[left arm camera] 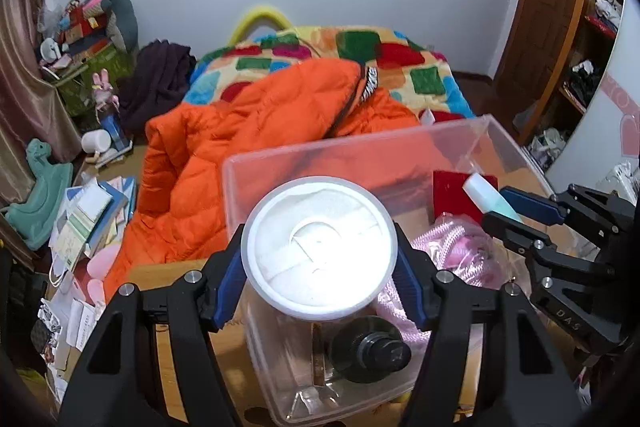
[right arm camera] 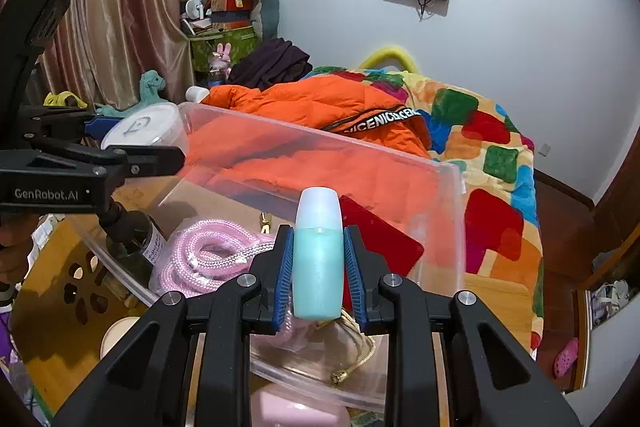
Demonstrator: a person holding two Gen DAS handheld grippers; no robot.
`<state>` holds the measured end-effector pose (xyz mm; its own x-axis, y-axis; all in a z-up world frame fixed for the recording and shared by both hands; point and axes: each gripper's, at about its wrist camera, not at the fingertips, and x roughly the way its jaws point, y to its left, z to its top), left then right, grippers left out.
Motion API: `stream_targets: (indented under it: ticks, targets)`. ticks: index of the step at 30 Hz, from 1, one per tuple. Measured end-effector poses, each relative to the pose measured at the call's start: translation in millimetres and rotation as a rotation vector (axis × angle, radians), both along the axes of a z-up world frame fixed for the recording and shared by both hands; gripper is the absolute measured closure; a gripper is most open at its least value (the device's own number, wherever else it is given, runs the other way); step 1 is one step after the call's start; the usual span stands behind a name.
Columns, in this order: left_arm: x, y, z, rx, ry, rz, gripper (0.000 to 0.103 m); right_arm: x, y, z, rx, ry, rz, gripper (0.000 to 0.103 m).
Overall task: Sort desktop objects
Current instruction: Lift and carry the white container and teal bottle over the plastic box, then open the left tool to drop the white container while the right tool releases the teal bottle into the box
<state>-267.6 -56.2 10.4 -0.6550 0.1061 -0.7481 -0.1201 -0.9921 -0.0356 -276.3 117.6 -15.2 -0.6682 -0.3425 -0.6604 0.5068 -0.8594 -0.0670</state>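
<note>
My left gripper (left arm camera: pixel 320 259) is shut on a round white-lidded jar (left arm camera: pixel 319 247), held above the left end of a clear plastic bin (left arm camera: pixel 280 163). My right gripper (right arm camera: pixel 318 263) is shut on a teal bottle with a white cap (right arm camera: pixel 318 251), held over the bin (right arm camera: pixel 448 211). In the bin lie a pink rope coil (right arm camera: pixel 208 259), a dark bottle with a black cap (left arm camera: pixel 368 351), a red card (right arm camera: pixel 380 239) and a gold chain (right arm camera: pixel 352 363). The left gripper and jar (right arm camera: pixel 140 127) show at the left of the right wrist view; the right gripper (left arm camera: pixel 516 211) shows at the right of the left wrist view.
The bin stands on a wooden table (right arm camera: pixel 64 267) beside a bed with an orange jacket (left arm camera: pixel 240 147) and a patchwork blanket (right arm camera: pixel 492 155). A pink object (right arm camera: pixel 296 411) lies below the bin's near edge. Books and papers (left arm camera: pixel 88 219) clutter the floor at left.
</note>
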Motion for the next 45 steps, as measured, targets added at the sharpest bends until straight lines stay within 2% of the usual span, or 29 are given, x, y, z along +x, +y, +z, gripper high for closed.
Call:
stream_targets:
  ticks: [12,16,20,21,23,24,26,28,31,34,38,41,45]
  targets:
    - [-1.9,15.2,-7.6,-0.07,-0.024,-0.031,0.038,0.0,-6.3,-7.0,0.012,-0.031,0.009,0.079]
    - [3.9,12.9,1.8,-0.067,0.007,-0.024,0.038,5.9,-7.8,-6.4,0.024,-0.001,0.0,0.06]
    - [13.7,13.1,14.8,-0.06,0.034,-0.021,0.037,16.8,-5.8,2.6,0.011,0.037,-0.014,0.056]
    - [16.9,13.5,18.5,-0.061,0.045,-0.018,0.035,19.7,-2.8,7.4,-0.005,0.04,-0.022,0.052]
    - [27.1,15.1,26.3,-0.081,0.079,-0.005,0.02,23.2,2.2,15.0,-0.026,0.048,-0.043,0.026]
    - [30.9,16.1,28.9,-0.093,0.094,0.002,0.016,27.4,5.6,20.0,-0.035,0.067,-0.063,0.021]
    - [42.0,18.0,35.4,-0.124,0.132,0.016,0.01,35.4,10.5,29.2,-0.046,0.103,-0.086,0.018]
    - [52.1,19.6,41.1,-0.142,0.16,0.019,0.009,43.9,14.7,38.9,-0.047,0.123,-0.109,0.014]
    - [69.1,21.2,47.2,-0.155,0.193,0.019,0.007,58.6,22.5,50.3,-0.049,0.167,-0.148,0.0]
    - [86.4,22.1,50.8,-0.165,0.228,0.015,0.005,78.5,29.6,60.0,-0.054,0.232,-0.167,0.0]
    - [110.5,22.7,50.0,-0.176,0.267,0.015,0.002,97.1,36.9,64.8,-0.083,0.239,-0.161,0.0]
    - [122.7,17.9,43.3,-0.138,0.265,0.01,0.002,103.8,41.5,61.2,-0.09,0.213,-0.183,0.0]
    - [132.5,8.3,26.3,-0.071,0.229,0.018,0.002,114.3,42.6,44.9,-0.002,0.224,-0.249,0.0]
